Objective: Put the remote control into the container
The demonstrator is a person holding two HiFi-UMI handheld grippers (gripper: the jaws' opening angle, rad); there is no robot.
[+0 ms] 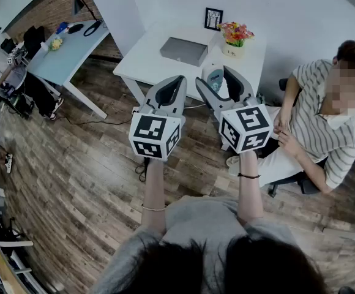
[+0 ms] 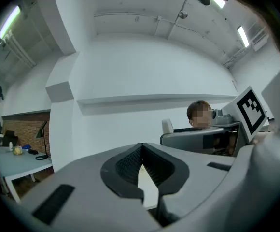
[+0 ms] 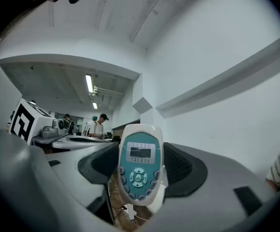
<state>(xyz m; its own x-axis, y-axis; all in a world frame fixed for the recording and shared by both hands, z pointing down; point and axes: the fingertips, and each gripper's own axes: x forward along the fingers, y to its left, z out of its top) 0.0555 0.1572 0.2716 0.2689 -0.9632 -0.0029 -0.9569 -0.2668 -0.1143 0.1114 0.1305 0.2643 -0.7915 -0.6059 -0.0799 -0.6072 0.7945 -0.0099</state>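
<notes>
Remote control: keypad shows only in right gripper view; pinched by right tool; left tool pressed together.

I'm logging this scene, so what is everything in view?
remote: one, white and teal, in the right hand-held gripper
box: one, grey, on the white table
flowers: one pot, pink and yellow, table's back edge
picture frame: one, black, beside the flowers
blue table: one, far left
seated person: one, striped shirt, right
left hand-held gripper: one, grey, shut, empty
right hand-held gripper: one, grey, shut on remote
</notes>
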